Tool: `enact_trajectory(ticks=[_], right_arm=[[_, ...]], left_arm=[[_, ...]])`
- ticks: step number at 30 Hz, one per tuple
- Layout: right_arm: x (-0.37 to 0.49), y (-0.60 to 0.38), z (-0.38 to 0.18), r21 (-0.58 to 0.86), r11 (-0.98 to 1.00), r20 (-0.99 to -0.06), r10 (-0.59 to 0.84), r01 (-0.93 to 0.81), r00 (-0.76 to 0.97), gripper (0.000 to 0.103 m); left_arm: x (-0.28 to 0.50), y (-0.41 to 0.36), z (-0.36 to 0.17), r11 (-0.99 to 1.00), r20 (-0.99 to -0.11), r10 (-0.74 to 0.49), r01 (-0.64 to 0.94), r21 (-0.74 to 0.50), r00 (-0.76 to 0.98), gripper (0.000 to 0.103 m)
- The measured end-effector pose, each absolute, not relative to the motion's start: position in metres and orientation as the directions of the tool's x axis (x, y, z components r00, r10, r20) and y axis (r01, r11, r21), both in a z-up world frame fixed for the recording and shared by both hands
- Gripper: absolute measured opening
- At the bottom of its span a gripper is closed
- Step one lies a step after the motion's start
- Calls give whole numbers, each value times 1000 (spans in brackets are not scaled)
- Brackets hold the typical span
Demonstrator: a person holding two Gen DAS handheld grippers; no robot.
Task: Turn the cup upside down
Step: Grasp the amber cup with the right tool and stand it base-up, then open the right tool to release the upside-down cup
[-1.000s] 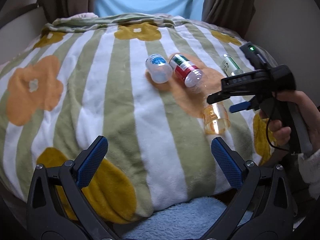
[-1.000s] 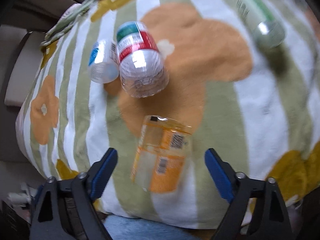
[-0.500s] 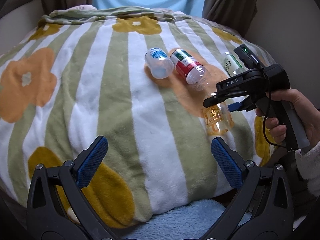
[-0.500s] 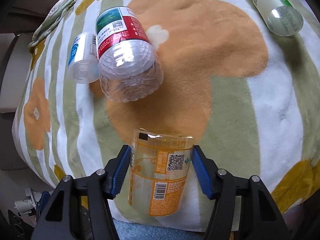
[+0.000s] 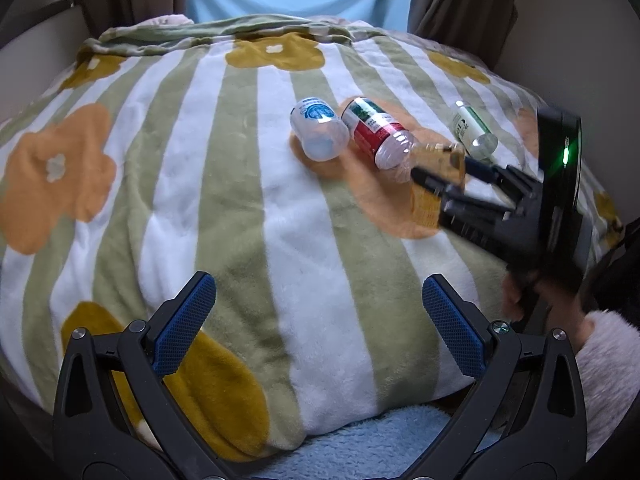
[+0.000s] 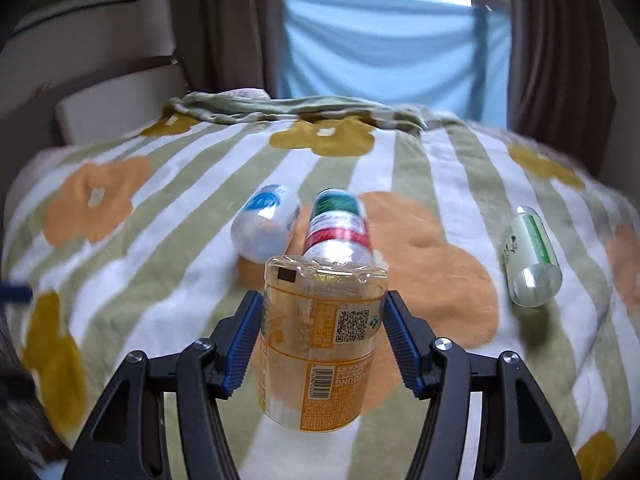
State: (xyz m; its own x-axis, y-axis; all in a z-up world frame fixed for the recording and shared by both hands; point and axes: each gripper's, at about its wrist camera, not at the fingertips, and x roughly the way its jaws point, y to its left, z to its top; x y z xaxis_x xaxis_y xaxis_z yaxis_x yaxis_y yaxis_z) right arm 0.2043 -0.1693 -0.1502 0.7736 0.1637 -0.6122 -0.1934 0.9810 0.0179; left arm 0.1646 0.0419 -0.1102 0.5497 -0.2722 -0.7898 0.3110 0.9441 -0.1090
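Note:
A clear orange-labelled plastic cup [image 6: 322,340] sits between the blue pads of my right gripper [image 6: 322,340], which is shut on it and holds it lifted over the striped flowered blanket [image 6: 160,280]. The cup's closed base points away from the camera and its open end toward me. In the left wrist view the same cup [image 5: 434,188] shows at the right, clamped by the right gripper [image 5: 452,180] in a person's hand [image 5: 532,292]. My left gripper [image 5: 320,328] hangs open over the blanket's near edge, with nothing between its fingers.
Three cut bottle cups lie on their sides on the blanket [image 5: 240,200]: a blue-labelled one [image 5: 318,128], a red-and-green one [image 5: 378,132] and a green-and-white one [image 5: 474,130]. Curtains [image 6: 556,60] and a light blue cloth [image 6: 392,44] stand behind. A light blue towel [image 5: 360,436] lies at the near edge.
The right gripper has lifted the orange cup off the blanket and tilted up toward level, so its view now faces the window. The left gripper has stayed open and nearly still.

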Motion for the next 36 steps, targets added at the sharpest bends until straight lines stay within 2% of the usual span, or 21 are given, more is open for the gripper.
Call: enact_trajectory(ticks=[5, 9, 16, 30, 35, 36], right_arm=[[197, -163, -174, -71, 968, -601, 151, -241, 785, 57], [193, -170, -175, -64, 962, -604, 175, -266, 778, 57], [181, -173, -173, -75, 947, -661, 188, -313, 727, 57], [182, -178, -173, -28, 951, -739, 188, -308, 647, 57], [180, -180, -170, -41, 962, -738, 153, -270, 658, 78], [179, -181, -169, -37, 964, -735, 154, -265, 660, 79]], left_arm=[[169, 39, -112, 946, -793, -271, 302, -115, 546, 103], [173, 34, -112, 949, -798, -258, 297, -104, 545, 103], [172, 26, -110, 948, -798, -257, 303, -98, 545, 103], [167, 20, -107, 951, -796, -256, 290, -106, 548, 103], [165, 22, -105, 955, -793, -247, 279, -102, 556, 103], [165, 22, -104, 955, -793, -246, 277, -101, 558, 103]])
